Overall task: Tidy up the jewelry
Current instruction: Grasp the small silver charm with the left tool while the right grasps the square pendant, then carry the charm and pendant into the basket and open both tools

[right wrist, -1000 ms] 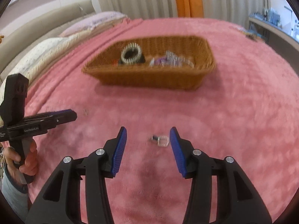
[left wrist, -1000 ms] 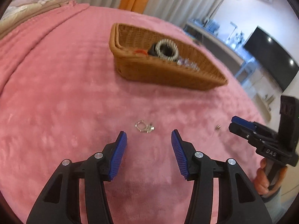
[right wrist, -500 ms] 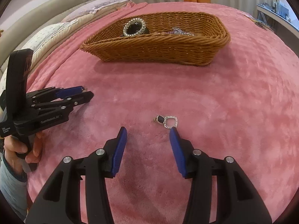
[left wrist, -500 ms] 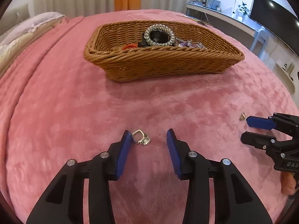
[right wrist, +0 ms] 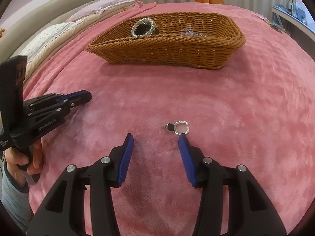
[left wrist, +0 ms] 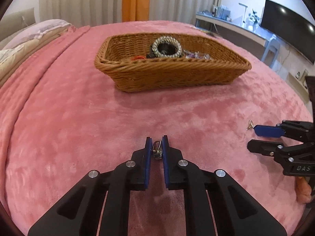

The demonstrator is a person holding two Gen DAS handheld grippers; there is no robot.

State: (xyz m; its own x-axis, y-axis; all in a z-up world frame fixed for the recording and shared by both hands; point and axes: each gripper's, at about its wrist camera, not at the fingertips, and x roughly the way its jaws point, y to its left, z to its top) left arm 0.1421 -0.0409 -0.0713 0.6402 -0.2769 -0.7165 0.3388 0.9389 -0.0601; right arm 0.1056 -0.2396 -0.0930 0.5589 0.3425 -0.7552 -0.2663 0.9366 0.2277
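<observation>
My left gripper (left wrist: 157, 147) has just been closing and its blue pads (left wrist: 148, 153) now clamp a small silver earring (left wrist: 157, 149), pinched right at the fingertips just above the pink blanket (left wrist: 78, 127). In the right wrist view that same gripper (right wrist: 86, 96) comes in from the left edge, jaws together, with the person's hand (right wrist: 23, 161) wrapped round its handle and a grey sleeve (right wrist: 13, 200) below.

Ahead of the left fingertips, well apart, the wicker basket (left wrist: 171, 74) sits on the blanket. Inside it: a rhinestone bracelet (left wrist: 167, 46) propped on something dark, a bit of red-orange to its left, a purple-silver tangle (left wrist: 196, 56) to its right. Can't tell what the tangle pieces are.

Further right, my right gripper (right wrist: 155, 137) has its jaws apart; they have just been closing a little, nothing is between them. The second earring (right wrist: 178, 127), a dark square stud with a sparkly square loop, lies flat on the blanket just beyond the tip of the right-hand finger (right wrist: 186, 155), not between the pads. From the left wrist view I see this gripper (left wrist: 254, 137) sideways at the right edge, with that earring (left wrist: 250, 124) just off its upper blue tip. Contact there: cannot tell.

Basket is well ahead of the right gripper too.
</observation>
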